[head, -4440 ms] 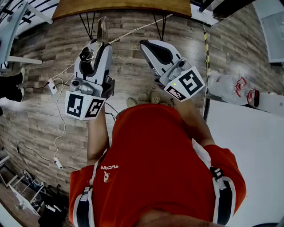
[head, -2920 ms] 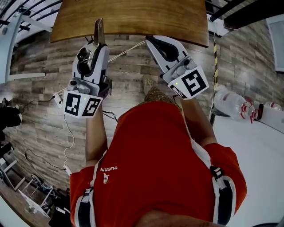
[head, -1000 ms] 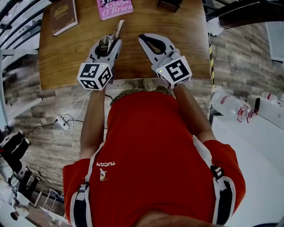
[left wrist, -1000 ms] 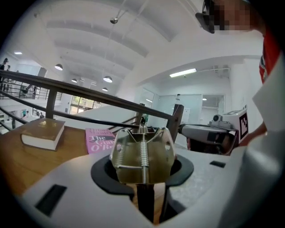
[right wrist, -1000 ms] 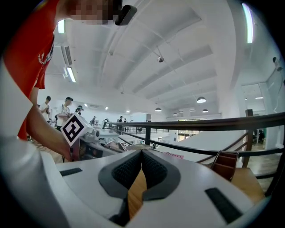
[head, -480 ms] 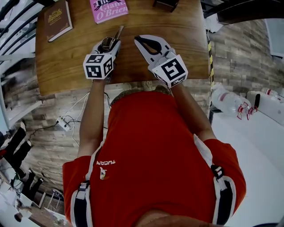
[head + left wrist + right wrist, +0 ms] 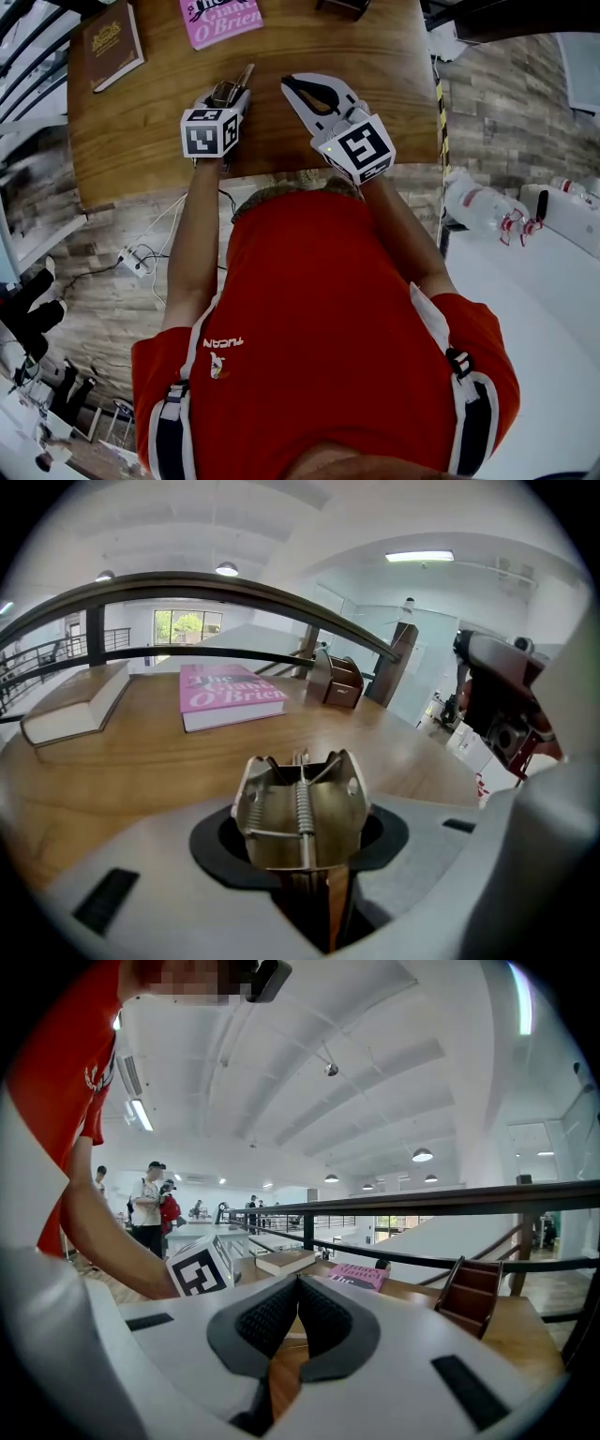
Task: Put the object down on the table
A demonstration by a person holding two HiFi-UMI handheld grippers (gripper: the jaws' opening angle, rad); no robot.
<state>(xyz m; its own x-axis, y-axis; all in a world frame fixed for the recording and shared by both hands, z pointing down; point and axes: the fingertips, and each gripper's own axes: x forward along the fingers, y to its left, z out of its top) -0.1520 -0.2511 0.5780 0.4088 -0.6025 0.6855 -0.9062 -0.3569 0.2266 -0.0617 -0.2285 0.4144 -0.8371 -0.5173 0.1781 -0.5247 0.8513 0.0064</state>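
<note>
A book (image 7: pixel 111 42) lay at the table's (image 7: pixel 394 103) far left corner, with a second book (image 7: pixel 220 14) to its right and a wooden rack (image 7: pixel 342 5) farther right. Nearer, the left gripper (image 7: pixel 232 92), a metal clip (image 7: pixel 243 77) between its jaws, hovered over the table, with the right gripper (image 7: pixel 292 86) just beside it.

The person is wearing a red short-sleeved shirt (image 7: pixel 319 309) with small white lettering (image 7: pixel 223 344) on the chest and dark, grey-edged straps (image 7: pixel 473 422) over both shoulders. The left gripper (image 7: pixel 234 92) and right gripper (image 7: pixel 292 86) are showing white-grey shells and black-and-white marker cubes (image 7: pixel 361 147).
</note>
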